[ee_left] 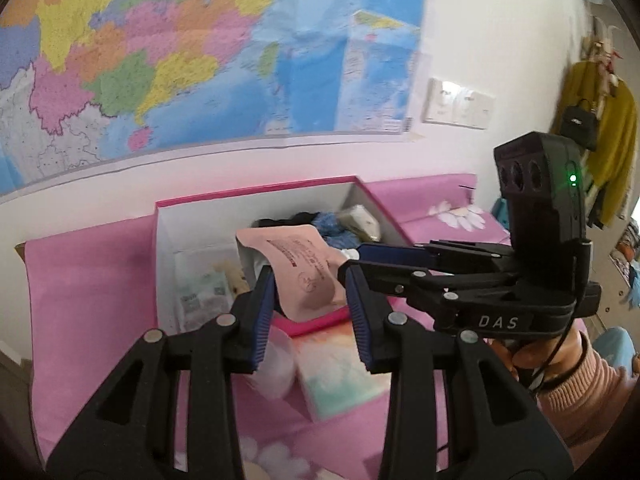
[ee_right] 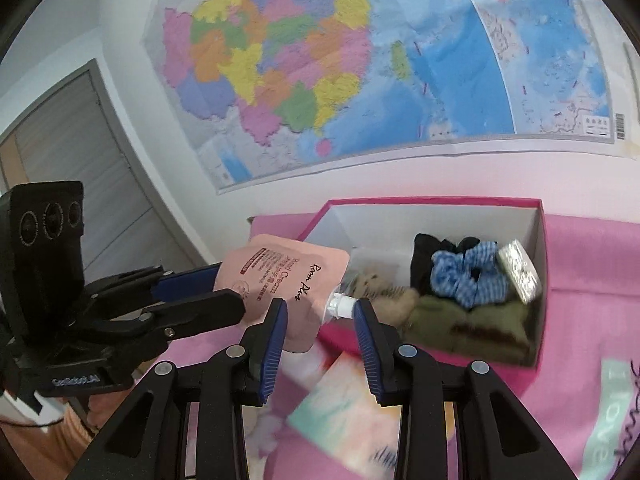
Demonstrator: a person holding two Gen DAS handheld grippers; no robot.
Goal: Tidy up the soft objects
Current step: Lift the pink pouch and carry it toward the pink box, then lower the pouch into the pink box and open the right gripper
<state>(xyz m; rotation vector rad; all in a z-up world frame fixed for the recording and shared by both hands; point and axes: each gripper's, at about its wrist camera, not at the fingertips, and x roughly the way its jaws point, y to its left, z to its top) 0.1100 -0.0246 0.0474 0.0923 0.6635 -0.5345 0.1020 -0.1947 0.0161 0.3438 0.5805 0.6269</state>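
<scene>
**A:** The pink hand-cream pouch (ee_right: pixel 280 280) is up in the air, just above the near rim of the pink box (ee_right: pixel 432 200). The left tongs (ee_left: pixel 310 280) have it. From the right wrist view, one finger sits in front of the pouch's edge and one behind, clamped on it.

**B:** And the right tongs (ee_right: pixel 320 308)?

**A:** Their fingers sit either side of the pouch's white cap (ee_right: pixel 340 306), with the cap right against one blue pad. Whether they're actually squeezing it, that can't be told from here.

**B:** What's in the box?

**A:** A blue gingham scrunchie (ee_right: pixel 468 276) on top of something black, with an olive cloth (ee_right: pixel 472 320) below it. A beige plush toy (ee_right: pixel 380 288) lies next to that, close behind the cap. The box sits on a pink floral cover (ee_right: pixel 592 280), under a big wall map (ee_right: pixel 360 60).

**B:** And the person?

**A:** Only a pink ribbed sleeve (ee_left: pixel 580 392) shows, low on the right of the left wrist view, behind the right tongs' handle.
</scene>
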